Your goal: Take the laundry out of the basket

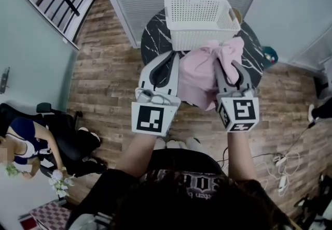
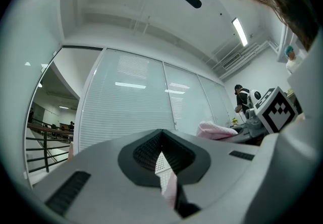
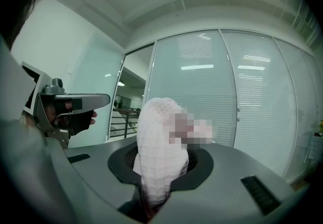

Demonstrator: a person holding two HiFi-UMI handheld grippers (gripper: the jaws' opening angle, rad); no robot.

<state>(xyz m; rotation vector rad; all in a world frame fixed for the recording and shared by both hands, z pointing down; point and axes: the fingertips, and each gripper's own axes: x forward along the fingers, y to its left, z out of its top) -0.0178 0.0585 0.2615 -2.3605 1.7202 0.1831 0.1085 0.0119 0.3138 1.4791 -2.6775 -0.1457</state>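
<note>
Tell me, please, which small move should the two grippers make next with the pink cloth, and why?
Probably draw both grippers back toward the person, together. The left gripper and the right gripper each pinch the pink cloth, which hangs between them but seems to touch the front wall of the white basket; the basket looks empty. Pulling back should clear it.

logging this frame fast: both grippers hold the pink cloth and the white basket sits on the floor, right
Not quite. The basket sits on the round black table, not on the floor; the head view shows it. The rest stands: the left gripper and the right gripper both hold the pink cloth.
</note>
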